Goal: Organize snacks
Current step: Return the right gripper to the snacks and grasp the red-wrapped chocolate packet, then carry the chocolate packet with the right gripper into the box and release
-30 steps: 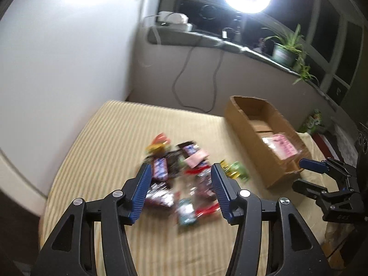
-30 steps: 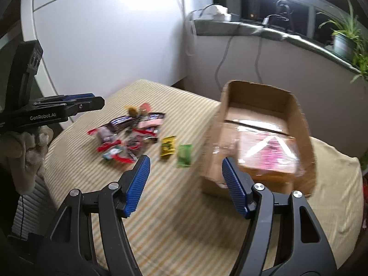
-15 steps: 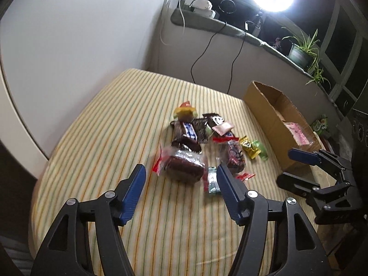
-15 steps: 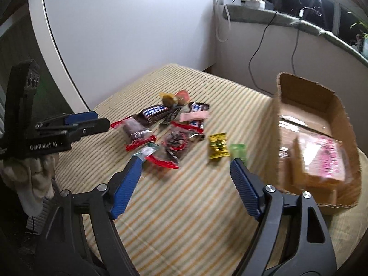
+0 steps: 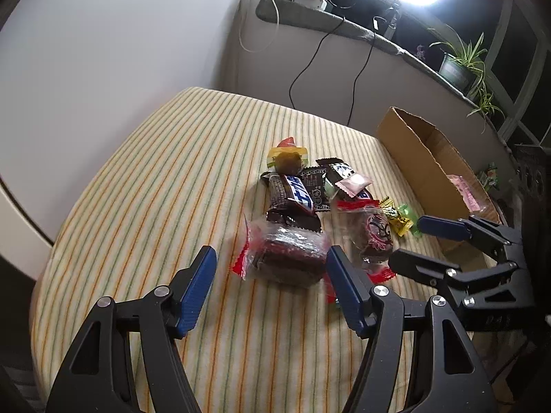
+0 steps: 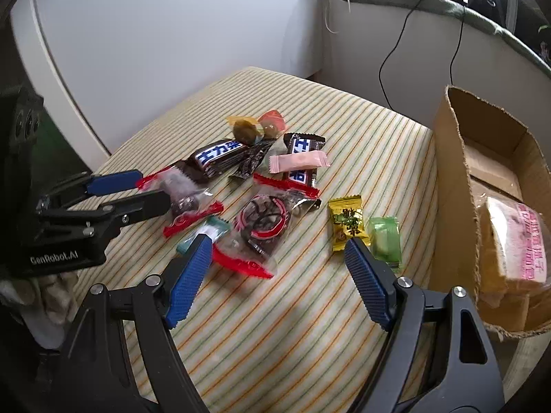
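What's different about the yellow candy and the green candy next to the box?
The yellow candy has dark writing on its wrapper; the green candy looks plain. The yellow candy lies farther from the cardboard box; the green candy lies nearer it. Both are small wrapped sweets lying flat, side by side, on the striped cloth.

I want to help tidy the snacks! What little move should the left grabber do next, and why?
Probably ease the left gripper forward and down, then close. It is open, and the dark cake in its clear, red-edged wrapper lies just ahead between the fingers, not yet held. The cardboard box waits to the right.
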A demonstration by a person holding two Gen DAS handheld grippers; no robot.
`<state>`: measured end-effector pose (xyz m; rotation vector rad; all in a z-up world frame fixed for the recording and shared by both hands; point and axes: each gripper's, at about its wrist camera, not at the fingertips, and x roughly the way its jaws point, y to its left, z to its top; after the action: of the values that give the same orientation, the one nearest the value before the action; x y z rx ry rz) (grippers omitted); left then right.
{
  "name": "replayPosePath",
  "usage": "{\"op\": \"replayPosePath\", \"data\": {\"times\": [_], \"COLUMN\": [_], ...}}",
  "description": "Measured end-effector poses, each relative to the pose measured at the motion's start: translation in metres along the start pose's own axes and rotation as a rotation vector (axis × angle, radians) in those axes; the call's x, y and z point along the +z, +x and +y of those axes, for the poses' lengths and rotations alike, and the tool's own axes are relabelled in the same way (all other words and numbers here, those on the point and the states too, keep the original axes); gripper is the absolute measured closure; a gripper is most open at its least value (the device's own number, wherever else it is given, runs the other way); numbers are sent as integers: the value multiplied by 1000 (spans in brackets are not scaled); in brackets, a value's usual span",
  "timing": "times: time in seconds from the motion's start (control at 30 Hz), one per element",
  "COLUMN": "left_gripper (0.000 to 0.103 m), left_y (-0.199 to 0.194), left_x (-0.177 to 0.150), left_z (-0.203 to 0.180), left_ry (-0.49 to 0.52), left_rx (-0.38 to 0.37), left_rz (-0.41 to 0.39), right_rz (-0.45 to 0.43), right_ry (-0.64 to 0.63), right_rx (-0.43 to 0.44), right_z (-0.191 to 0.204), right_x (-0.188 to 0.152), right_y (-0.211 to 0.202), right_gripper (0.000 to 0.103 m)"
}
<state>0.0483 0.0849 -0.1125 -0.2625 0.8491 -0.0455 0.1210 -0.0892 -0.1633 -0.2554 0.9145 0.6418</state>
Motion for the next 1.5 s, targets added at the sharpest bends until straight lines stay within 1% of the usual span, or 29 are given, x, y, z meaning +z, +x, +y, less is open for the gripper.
{"op": "replayPosePath", "data": {"times": [0.2,0.27,0.37,0.5,0.63,0.7,0.73,0.77,0.8,0.97,1.03,1.27,1.5], "left_gripper": [37,37,37,37,45,47,49,49,51,53,53,53,53], "left_y": [1,5,11,18,20,20,20,20,19,15,13,-1,-21], "left_x": [1,1,1,2,3,2,2,2,2,-1,-3,-5,2], "left_z": [-5,-9,-15,-14,-14,-15,-14,-14,-13,-12,-13,-14,-19], "left_ry": [38,55,87,86,85,89,85,81,74,56,52,42,39], "left_rx": [-8,-6,5,-1,-16,-18,-24,-28,-29,-40,-44,-49,-66], "left_rz": [5,9,21,29,27,25,25,25,22,15,11,-14,-59], "right_rz": [32,47,64,72,86,90,92,95,97,98,97,76,38], "right_ry": [35,32,33,47,51,44,38,35,34,40,49,64,80], "right_rx": [31,37,46,61,79,79,78,80,82,89,94,101,114], "right_z": [-4,-2,-1,-3,-2,-1,1,2,3,7,6,2,-7], "right_x": [7,8,9,13,15,16,16,17,18,17,16,12,13], "right_y": [17,22,30,36,41,44,44,45,45,45,43,31,11], "right_gripper": [23,28,30,35,40,43,45,50,52,60,62,63,63]}}
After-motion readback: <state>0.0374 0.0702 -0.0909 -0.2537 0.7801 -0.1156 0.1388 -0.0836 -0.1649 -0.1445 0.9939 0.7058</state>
